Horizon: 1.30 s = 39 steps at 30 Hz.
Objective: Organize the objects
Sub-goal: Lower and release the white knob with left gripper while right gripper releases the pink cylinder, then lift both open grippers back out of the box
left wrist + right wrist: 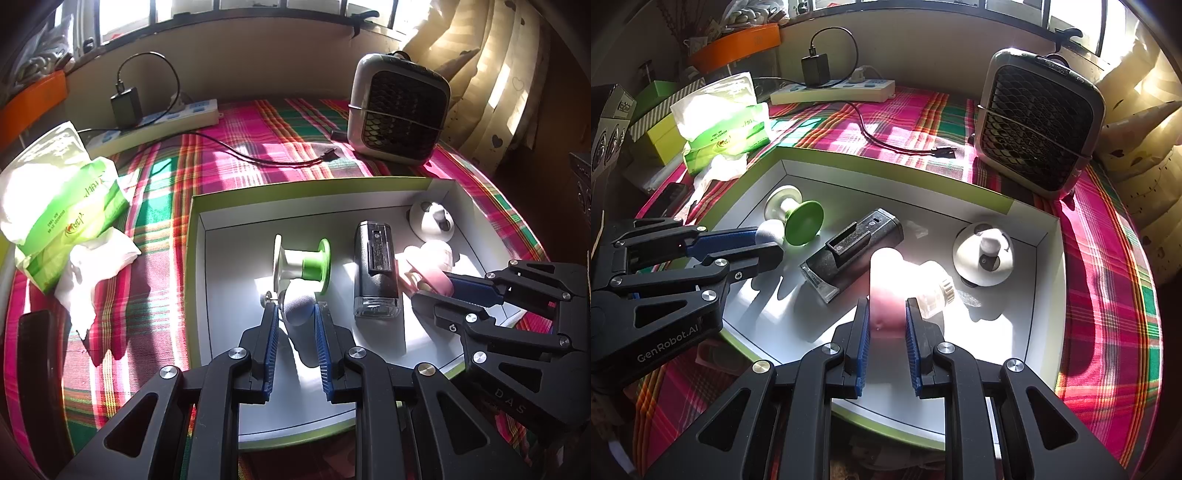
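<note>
Right now both my tongs are clamped on things inside the white tray [1049,258], which sits on the plaid-covered counter [258,125]. My left tongs [295,308] pinch a small whitish ball [297,308], just in front of the green spool [303,264]. My right tongs [886,314] grip a pink bottle [886,291], beside the black flashlight [849,251].

My worry is the ball: it is round and the pads catch only its sides, so I judge it could squirt out when I lift and roll across the tray. The bottle looks held low on its body; tilted, it could swing and knock the flashlight or the round white gadget [982,254] next to it. My two tongs also work close together, so crossing paths could bump them.

Sun glare washes out the bottle's upper part, so I can't read its shape or its clear capped end properly. What the ball really is, I can't tell.
</note>
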Available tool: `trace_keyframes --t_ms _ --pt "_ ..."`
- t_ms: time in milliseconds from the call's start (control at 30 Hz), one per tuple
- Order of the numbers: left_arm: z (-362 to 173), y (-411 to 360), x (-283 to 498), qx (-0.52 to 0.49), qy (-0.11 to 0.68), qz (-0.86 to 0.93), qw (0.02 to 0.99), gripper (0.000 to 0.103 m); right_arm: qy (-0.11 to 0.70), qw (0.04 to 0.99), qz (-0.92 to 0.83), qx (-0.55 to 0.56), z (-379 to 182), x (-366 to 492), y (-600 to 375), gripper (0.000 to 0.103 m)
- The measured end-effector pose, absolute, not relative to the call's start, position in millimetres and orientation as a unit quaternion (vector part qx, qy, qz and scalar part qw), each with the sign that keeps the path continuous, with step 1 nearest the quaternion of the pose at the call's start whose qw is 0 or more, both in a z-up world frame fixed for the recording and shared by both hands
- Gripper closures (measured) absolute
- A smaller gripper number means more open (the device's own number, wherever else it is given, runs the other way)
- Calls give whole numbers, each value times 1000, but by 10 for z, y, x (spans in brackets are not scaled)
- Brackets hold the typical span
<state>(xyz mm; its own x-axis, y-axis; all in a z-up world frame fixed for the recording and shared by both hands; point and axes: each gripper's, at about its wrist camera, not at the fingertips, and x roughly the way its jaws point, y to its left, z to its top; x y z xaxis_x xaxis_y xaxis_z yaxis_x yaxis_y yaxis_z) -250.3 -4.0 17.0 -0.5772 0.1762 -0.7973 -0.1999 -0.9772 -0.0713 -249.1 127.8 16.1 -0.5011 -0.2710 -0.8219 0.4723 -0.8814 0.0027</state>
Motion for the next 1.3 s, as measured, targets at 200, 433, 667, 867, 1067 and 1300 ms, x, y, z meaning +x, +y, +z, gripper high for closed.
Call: trace_keyframes --t_ms 200,433,667,867,1067,1300 --pt "166 -33 -2503 -448 12 887 109 83 110 215 -859 451 164 -2491 1286 84" --pt "174 -24 -2493 -449 8 886 114 79 106 213 -860 452 169 -2484 1295 84" --pt "183 -20 -2487 -449 4 886 115 74 105 209 -861 451 179 -2477 1309 77" --pt "196 -22 -2473 -450 2 886 113 69 101 208 -862 452 191 -2471 1319 76" --pt "228 -48 -2440 -448 1 888 106 67 94 209 -864 449 232 -2435 1344 70" --pt "276 -50 -2366 -439 6 892 103 67 87 205 -868 444 273 -2370 1367 69"
